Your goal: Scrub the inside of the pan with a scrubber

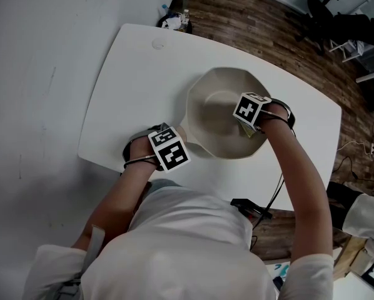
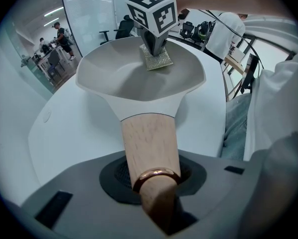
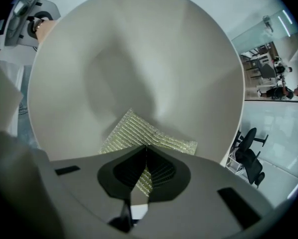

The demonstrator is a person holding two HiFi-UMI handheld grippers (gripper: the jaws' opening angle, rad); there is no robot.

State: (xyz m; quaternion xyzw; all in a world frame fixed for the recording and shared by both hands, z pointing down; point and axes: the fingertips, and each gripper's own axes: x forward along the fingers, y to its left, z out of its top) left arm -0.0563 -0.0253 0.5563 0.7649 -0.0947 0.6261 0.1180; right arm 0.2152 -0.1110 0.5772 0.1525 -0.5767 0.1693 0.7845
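The pan [image 1: 207, 108] is pale cream, and its handle [image 2: 149, 141] is light wood with a shiny copper ring [image 2: 156, 175]. The scrubber [image 3: 134, 131] is yellow-gold with tiny woven rows. The desk [image 1: 131, 74] is white.

My left gripper [image 2: 156, 193] close to body, forearm bent, jaws clamped on handle [image 2: 149, 143]. My right gripper [image 3: 145, 171] forward, arm extended, jaws pinching scrubber [image 3: 134, 133].

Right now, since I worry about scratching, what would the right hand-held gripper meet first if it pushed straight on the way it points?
The inside of the pan; the scrubber clamped in the right hand-held gripper leads and probably touches it, though depth is unclear.
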